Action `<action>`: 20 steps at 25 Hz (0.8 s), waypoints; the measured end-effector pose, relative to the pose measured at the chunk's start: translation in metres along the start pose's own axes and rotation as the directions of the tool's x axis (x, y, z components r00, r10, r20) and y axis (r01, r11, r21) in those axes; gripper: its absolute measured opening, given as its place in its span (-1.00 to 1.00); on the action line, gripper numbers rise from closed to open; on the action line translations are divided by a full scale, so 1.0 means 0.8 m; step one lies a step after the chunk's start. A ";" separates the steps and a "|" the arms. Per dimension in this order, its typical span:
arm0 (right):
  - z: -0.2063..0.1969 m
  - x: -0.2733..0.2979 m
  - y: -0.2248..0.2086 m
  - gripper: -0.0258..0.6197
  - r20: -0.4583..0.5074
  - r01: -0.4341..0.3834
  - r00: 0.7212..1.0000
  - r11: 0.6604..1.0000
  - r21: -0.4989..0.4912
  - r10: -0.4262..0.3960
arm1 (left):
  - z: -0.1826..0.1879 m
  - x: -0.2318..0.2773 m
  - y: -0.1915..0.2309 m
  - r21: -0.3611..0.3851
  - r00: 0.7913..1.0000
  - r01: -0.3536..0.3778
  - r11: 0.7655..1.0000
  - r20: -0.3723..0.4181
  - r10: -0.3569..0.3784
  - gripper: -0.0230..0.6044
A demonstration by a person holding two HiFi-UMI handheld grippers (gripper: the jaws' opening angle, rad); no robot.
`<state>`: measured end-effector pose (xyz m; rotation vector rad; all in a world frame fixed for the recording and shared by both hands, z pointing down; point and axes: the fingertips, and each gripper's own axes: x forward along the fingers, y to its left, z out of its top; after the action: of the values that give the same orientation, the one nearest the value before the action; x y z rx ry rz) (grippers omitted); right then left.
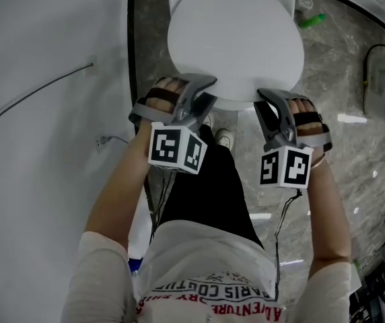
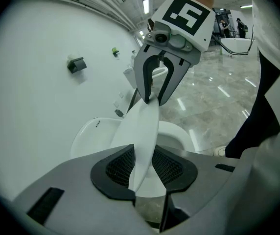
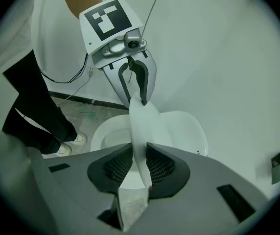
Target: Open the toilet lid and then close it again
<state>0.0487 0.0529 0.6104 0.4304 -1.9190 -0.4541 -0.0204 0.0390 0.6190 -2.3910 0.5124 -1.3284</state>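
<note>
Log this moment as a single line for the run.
step: toilet lid handling | left tongs: open, lid edge between | right tongs: shut on lid edge | lid: raised off seat

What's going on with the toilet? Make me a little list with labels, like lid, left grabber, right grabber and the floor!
toilet lid: white, held a bit above the seat, not fully up
left gripper: at the lid's front edge, lid between its jaws, grip looks slack
right gripper: jaws pinching the lid's front edge
floor: grey marble, with a green thing lying beside the toilet
person: standing in front of the toilet
</note>
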 end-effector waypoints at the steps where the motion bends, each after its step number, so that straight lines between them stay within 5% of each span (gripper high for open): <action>1: -0.003 0.002 0.007 -0.73 -0.004 -0.002 1.000 1.000 -0.012 0.002 | -0.001 0.003 -0.007 0.014 1.000 -0.003 1.000 -0.007 0.003 -0.56; 13: -0.034 0.053 0.100 -0.70 -0.023 -0.018 1.000 0.998 -0.054 0.017 | -0.041 0.052 -0.097 0.149 0.995 -0.069 0.986 -0.054 0.078 -0.52; 20: -0.045 0.081 0.134 -0.70 -0.046 -0.001 0.999 0.993 -0.119 -0.005 | -0.063 0.072 -0.129 0.168 0.992 -0.068 0.983 -0.095 0.085 -0.48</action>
<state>0.0487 0.1096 0.7277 0.3617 -1.8362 -0.5521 -0.0208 0.0946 0.7345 -2.1576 0.4969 -1.4071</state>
